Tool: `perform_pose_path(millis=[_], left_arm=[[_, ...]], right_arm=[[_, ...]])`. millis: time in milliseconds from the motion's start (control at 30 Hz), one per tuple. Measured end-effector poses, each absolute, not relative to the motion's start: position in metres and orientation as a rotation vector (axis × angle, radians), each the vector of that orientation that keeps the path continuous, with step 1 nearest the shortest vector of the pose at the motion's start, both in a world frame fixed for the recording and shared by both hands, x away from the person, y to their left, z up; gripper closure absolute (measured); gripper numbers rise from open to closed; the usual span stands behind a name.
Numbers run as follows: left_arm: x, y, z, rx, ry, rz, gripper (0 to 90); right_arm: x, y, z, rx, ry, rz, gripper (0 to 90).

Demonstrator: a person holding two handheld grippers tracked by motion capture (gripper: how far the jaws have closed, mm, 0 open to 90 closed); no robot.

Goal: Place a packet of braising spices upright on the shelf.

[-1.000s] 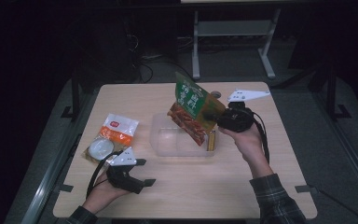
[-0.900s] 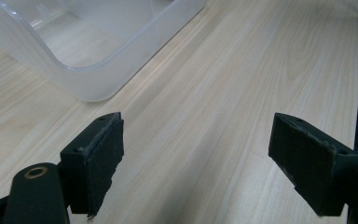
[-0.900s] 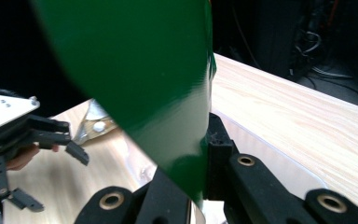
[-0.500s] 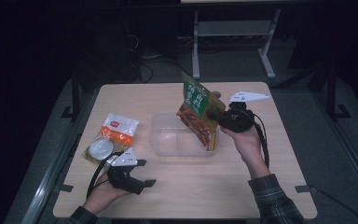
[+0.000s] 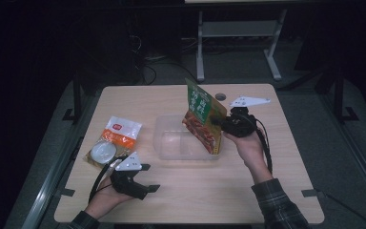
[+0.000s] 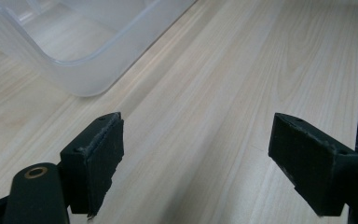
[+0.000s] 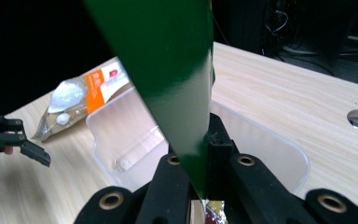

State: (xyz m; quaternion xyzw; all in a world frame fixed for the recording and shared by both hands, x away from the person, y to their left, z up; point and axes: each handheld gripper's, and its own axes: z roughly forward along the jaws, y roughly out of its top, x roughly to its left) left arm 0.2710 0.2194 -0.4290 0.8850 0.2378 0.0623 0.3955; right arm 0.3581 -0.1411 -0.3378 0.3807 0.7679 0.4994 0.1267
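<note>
The right gripper (image 5: 225, 124) pinched the tall green and red snack bag (image 5: 203, 114) tight, tilted above the clear plastic box (image 5: 171, 143), maybe touching its right rim. The left gripper (image 6: 196, 163) rested wide open, holding nothing.

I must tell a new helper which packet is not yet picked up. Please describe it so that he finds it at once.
Start at the clear plastic box in the middle of the table. To its left lies a flat packet, white on top, orange below, with a pale round patch. The green packet is held up by the right tool.
</note>
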Motion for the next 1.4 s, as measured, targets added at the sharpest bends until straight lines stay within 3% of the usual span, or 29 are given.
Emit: perform_pose_path(millis=[1067,1233,1400], left_arm=[[0.269,0.214,-0.435,2.286,0.569,0.094,17.7],[0.268,0.213,-0.435,2.288,0.56,0.086,17.8],[0.268,0.212,-0.436,2.297,0.547,0.081,17.8]], right_arm=[[0.362,-0.128,-0.356,1.091,2.322,1.365,86.6],[0.362,-0.127,-0.357,1.093,2.322,1.357,80.4],[0.362,-0.127,-0.357,1.097,2.317,1.342,66.3]])
